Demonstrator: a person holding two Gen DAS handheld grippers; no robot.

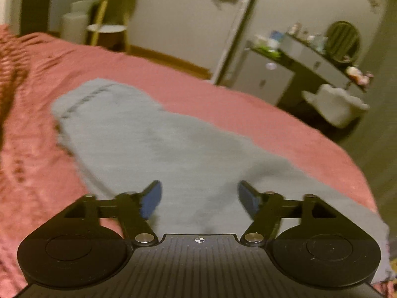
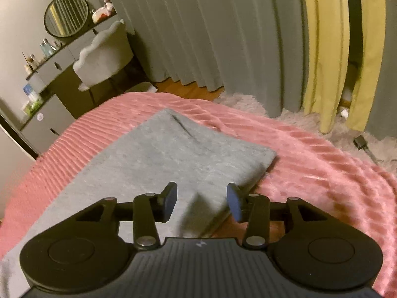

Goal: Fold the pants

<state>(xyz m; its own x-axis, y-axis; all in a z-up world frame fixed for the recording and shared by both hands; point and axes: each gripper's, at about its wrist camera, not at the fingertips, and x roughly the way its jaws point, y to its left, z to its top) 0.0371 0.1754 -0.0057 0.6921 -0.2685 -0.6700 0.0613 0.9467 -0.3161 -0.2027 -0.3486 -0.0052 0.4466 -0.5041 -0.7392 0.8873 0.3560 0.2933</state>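
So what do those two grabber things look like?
Both are black. The left gripper and right gripper each have two thin arms tipped with blue pads, round black discs at the sides, silver bolts and a ribbed body. No hands or sleeves show.

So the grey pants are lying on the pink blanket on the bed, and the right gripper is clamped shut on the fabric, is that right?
Not quite. The grey pants do lie on the pink blanket, but the right gripper is not clamped on the fabric. The right wrist view shows its jaws apart with a clear gap, nothing pinched between them, the pants lying beneath.
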